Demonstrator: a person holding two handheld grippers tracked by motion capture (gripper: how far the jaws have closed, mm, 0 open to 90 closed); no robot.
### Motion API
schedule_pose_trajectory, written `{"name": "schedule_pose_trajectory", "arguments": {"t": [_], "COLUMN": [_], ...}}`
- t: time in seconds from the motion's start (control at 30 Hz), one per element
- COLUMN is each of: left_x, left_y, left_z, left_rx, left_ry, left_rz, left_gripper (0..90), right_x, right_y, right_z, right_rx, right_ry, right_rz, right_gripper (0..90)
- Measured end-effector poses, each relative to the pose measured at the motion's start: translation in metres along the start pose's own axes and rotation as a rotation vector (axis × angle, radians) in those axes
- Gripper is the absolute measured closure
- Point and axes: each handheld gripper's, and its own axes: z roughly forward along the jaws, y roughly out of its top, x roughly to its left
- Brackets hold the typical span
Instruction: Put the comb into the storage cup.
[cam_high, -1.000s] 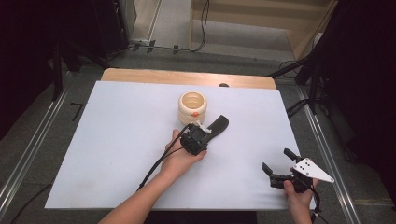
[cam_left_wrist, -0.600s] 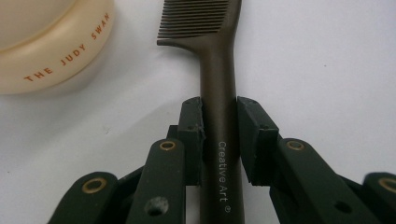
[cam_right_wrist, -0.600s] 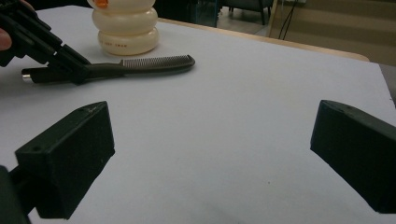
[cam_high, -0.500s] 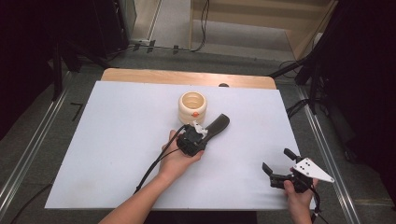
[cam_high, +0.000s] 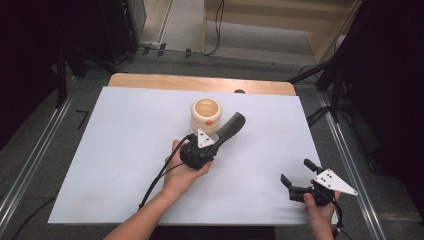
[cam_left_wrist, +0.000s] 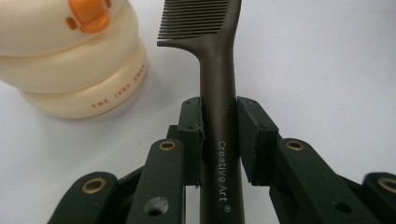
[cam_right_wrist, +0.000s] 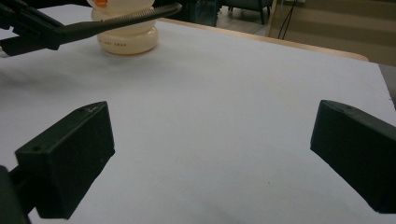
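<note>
My left gripper is shut on the handle of a dark comb, which points up and to the right just beside a cream ringed cup with an orange duck bill. In the left gripper view both pads press the comb's handle, its teeth reaching past the cup at the left. My right gripper rests near the front right corner, open and empty. In the right gripper view, beyond my right gripper, the comb passes in front of the cup.
A white sheet covers the table, with a wooden strip bare along the far edge. Metal rails run along both sides. A cable trails from the left gripper across the sheet.
The left hand has shifted slightly left with the comb, and the comb's tip has risen a little beside the cup. The right gripper has stayed where it was.
</note>
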Motion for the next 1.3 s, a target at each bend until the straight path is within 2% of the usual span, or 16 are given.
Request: {"name": "schedule_pose_trajectory", "arguments": {"t": [0.1,0.17,0.3,0.73,1.03,1.17,1.3], "left_x": [0.003,0.006,0.013,0.03,0.035,0.037,0.037], "left_y": [-0.004,-0.006,-0.01,-0.03,-0.044,-0.046,-0.048], "left_z": [-0.007,-0.011,-0.021,-0.051,-0.06,-0.064,-0.066], "left_rx": [-0.023,-0.037,-0.067,-0.152,-0.184,-0.2,-0.214], "left_ry": [0.0,-0.004,0.01,0.046,0.066,0.072,0.071], "left_rz": [-0.012,-0.035,-0.057,-0.103,-0.136,-0.141,-0.13], "left_gripper": [72.7,72.6,72.6,72.6,72.6,72.6,72.6], "right_x": [0.001,0.002,0.003,0.008,0.014,0.018,0.021], "right_y": [0.0,0.0,0.001,0.004,0.01,0.017,0.027], "right_z": [0.0,0.0,0.0,0.0,0.001,0.003,0.002], "right_rx": [0.001,-0.001,0.002,0.012,0.005,-0.002,-0.009], "right_ry": [-0.001,-0.003,-0.006,-0.007,0.003,0.015,0.031], "right_rz": [-0.001,-0.011,-0.017,-0.05,-0.049,-0.047,-0.02], "right_gripper": [0.0,0.0,0.0,0.0,0.0,0.0,0.0]}}
